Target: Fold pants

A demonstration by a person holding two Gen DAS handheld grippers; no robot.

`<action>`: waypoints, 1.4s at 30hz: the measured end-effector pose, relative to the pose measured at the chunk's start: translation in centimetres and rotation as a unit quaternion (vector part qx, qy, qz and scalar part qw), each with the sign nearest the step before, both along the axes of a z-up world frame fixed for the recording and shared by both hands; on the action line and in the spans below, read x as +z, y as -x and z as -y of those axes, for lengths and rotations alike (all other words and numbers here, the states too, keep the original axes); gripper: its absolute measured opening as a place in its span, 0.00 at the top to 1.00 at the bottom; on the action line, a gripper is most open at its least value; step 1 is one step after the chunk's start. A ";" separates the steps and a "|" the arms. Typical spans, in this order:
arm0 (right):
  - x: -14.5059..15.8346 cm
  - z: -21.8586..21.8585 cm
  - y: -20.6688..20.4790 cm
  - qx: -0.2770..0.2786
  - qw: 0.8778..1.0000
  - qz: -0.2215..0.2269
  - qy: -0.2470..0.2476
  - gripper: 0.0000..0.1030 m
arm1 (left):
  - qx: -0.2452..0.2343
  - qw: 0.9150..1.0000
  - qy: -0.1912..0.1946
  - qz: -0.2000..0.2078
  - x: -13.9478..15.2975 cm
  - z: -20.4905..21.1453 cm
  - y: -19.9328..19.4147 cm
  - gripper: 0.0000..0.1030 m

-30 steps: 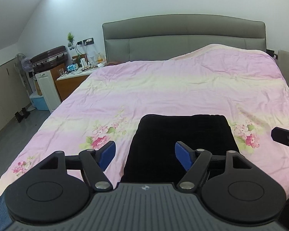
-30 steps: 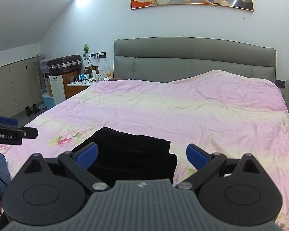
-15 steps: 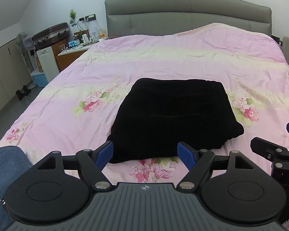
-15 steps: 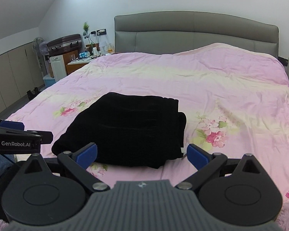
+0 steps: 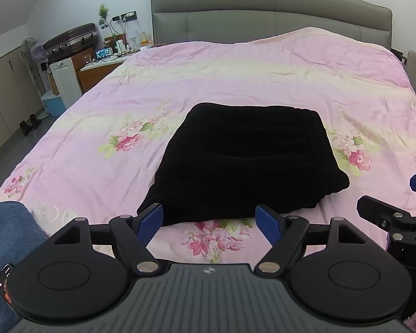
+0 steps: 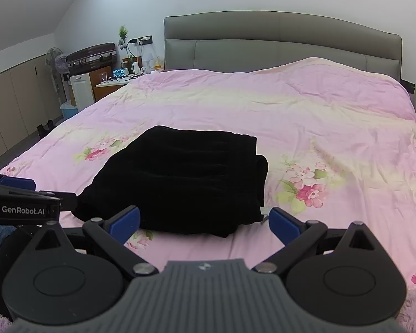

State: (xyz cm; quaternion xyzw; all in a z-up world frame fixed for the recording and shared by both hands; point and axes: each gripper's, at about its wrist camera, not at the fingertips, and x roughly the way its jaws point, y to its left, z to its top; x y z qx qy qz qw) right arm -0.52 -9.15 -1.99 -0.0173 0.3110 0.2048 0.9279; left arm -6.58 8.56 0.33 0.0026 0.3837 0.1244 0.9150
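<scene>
The black pants [image 5: 244,158] lie folded into a compact rectangle on the pink floral bedspread [image 5: 235,77], near the bed's front edge. They also show in the right wrist view [image 6: 185,183]. My left gripper [image 5: 210,219] is open and empty, just short of the pants' near edge. My right gripper [image 6: 205,222] is open and empty, also just short of the near edge, toward the pants' right side. Each gripper shows at the edge of the other's view: the right one [image 5: 396,216] and the left one [image 6: 22,202].
A grey headboard [image 5: 271,14] stands at the back. A nightstand with small items [image 5: 108,58], a suitcase [image 5: 72,38], a fan [image 5: 33,52] and cabinets are on the left. Blue-jeaned leg [image 5: 5,238] is at lower left. A purple fluffy rug [image 6: 413,310] lies below.
Both grippers have pulled back and risen away from the folded pants, so more of the pants and bedspread in front shows. Both stay open.
</scene>
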 end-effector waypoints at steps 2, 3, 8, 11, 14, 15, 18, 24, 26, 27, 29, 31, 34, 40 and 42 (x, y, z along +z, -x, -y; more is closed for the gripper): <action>0.0 0.0 0.0 0.001 1.000 0.000 0.000 0.07 | -0.001 1.000 0.000 -0.001 0.0 0.1 -0.1 0.14; 0.1 0.0 0.0 0.000 1.000 0.000 0.000 0.07 | -0.001 1.000 0.000 -0.001 0.0 0.2 -0.1 0.14; 0.1 0.1 0.0 0.001 1.000 0.001 -0.001 0.07 | -0.001 1.000 0.001 -0.001 0.1 0.1 -0.2 0.14; 0.2 0.2 0.0 -0.001 1.000 0.001 -0.002 0.07 | 0.000 1.000 0.001 -0.001 0.1 0.1 -0.2 0.14; 0.3 0.3 0.0 -0.001 1.000 0.001 -0.002 0.07 | 0.000 1.000 0.001 -0.001 0.1 0.2 -0.2 0.14; 0.3 0.3 0.0 -0.001 1.000 0.001 -0.002 0.07 | -0.001 1.000 0.002 -0.001 0.1 0.2 -0.2 0.14; 0.3 0.3 0.0 -0.001 1.000 0.001 -0.002 0.05 | 0.000 1.000 0.002 -0.001 0.1 0.2 -0.3 0.14; 0.3 0.3 -0.1 0.001 1.000 0.001 -0.002 0.05 | 0.000 1.000 0.002 -0.001 0.1 0.1 -0.3 0.14; 0.4 0.3 0.0 0.002 1.000 0.002 -0.002 0.05 | 0.000 1.000 0.002 -0.001 0.1 0.1 -0.3 0.14; 0.4 0.3 0.0 0.003 1.000 0.003 -0.002 0.05 | 0.000 1.000 0.002 -0.001 0.1 0.1 -0.3 0.14; 0.4 0.4 0.1 0.004 1.000 0.004 -0.002 0.05 | 0.000 1.000 0.002 -0.001 0.2 0.2 -0.3 0.14; 0.5 0.4 0.1 0.004 1.000 0.004 -0.002 0.05 | 0.000 1.000 0.002 0.000 0.2 0.2 -0.3 0.14; 0.5 0.5 0.1 0.003 1.000 0.004 -0.002 0.05 | 0.000 1.000 0.002 0.000 0.2 0.2 -0.3 0.14; 0.5 0.5 0.1 0.004 1.000 0.004 -0.002 0.05 | 0.001 1.000 0.002 0.000 0.3 0.4 -0.2 0.14; 0.5 0.5 0.1 0.004 1.000 0.004 -0.002 0.05 | 0.000 1.000 0.002 0.000 0.3 0.4 -0.2 0.14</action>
